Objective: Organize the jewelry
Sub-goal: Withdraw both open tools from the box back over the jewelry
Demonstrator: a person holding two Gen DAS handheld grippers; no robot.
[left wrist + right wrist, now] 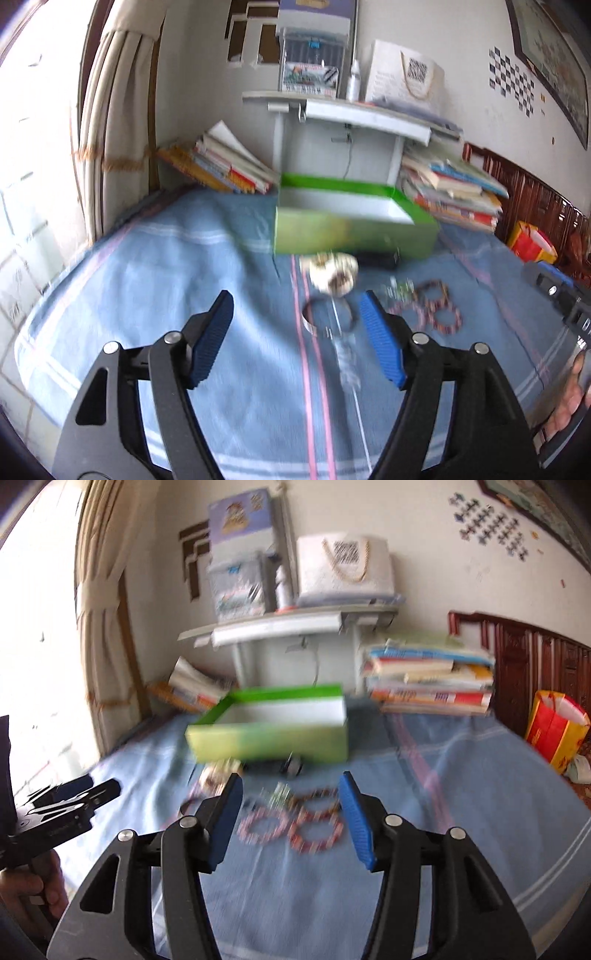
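An open green box [354, 229] with a white inside stands on the blue bedcover; it also shows in the right wrist view [273, 727]. Before it lie a pale beaded bundle [334, 273], a dark bangle [328, 314], a thin silver chain [345, 354] and several red beaded bracelets [439, 310], which also show in the right wrist view [295, 823]. My left gripper [297, 302] is open and empty above the bangle. My right gripper [291, 784] is open and empty above the bracelets. Both views are blurred.
Book stacks [225, 162] [428, 679] flank a white shelf unit [351, 114] at the wall behind the box. A red and yellow bag [557, 727] stands at the right by a wooden headboard [535, 657]. A curtain [118, 110] hangs left.
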